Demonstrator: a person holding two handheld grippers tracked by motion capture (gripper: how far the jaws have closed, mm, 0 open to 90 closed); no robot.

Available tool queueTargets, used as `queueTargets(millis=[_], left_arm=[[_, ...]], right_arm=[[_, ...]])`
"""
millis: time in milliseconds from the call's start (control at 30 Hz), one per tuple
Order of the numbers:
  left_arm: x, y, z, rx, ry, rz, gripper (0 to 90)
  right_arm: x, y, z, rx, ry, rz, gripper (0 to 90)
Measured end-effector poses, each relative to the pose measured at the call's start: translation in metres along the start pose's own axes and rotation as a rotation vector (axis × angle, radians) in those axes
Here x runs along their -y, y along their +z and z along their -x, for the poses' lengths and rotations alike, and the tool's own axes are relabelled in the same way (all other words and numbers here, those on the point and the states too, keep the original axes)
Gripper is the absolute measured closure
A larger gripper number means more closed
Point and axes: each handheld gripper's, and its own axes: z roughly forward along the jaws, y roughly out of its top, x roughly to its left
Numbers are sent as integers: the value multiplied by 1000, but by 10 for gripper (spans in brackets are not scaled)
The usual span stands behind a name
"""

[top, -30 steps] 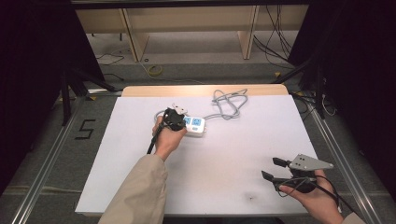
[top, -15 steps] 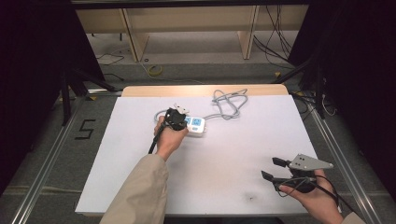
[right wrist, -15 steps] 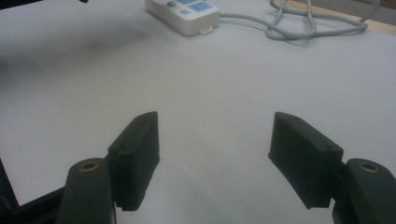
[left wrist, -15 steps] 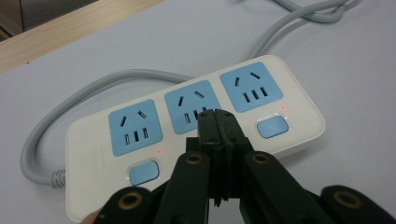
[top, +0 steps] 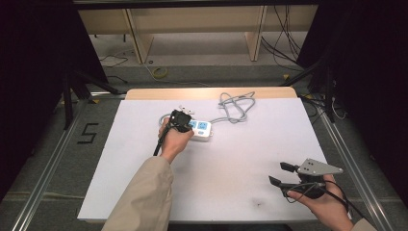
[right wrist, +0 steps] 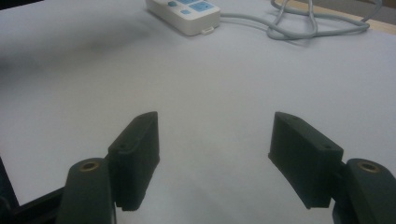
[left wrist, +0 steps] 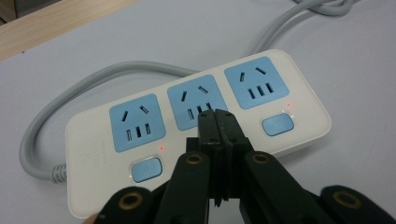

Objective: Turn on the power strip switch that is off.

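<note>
A white power strip point(top: 203, 130) point(left wrist: 88, 149) with three blue sockets lies on the table at centre back. Small red lights glow beside its blue switches point(left wrist: 146, 169). My left gripper point(top: 179, 120) point(left wrist: 217, 119) is shut with nothing in it. Its joined tips sit over the strip's middle section, hiding the middle switch; I cannot tell whether they touch it. My right gripper point(top: 280, 174) point(right wrist: 215, 128) is open and holds nothing, low over the white table near its front right corner, far from the strip point(right wrist: 187, 14).
The strip's grey cable point(top: 235, 103) point(right wrist: 299, 21) loops behind it toward the table's wooden back edge point(top: 207, 93). A white sheet point(top: 231, 159) covers the table. Metal rails point(top: 43, 168) run along both sides, and wooden shelving stands beyond.
</note>
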Motion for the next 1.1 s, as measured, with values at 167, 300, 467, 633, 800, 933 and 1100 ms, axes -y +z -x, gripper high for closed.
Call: queueTargets(millis=[167,300,467,633,800,933,1100], left_arm=[[-3,0,0,4,8,-16,899],[-6,0,1,3,8,-15,899],[-7,2,1,-1,20,-41,899],[-6,5,1,-2,24,-57,899],[-6,6,1,-5,23,-66,899],[-6,7,0,-3,24,-70,899],[-7,8,0,-4,26,-74,899]], right_arm=[[0,0,0,0,-2,1,335],[0,0,0,0,-2,-1,336],[0,0,0,-2,-2,1,336],[0,0,0,-1,-1,0,336],[0,0,0,0,-1,0,336],[0,0,0,-1,-5,2,336],[0,0,0,-1,-4,1,336]])
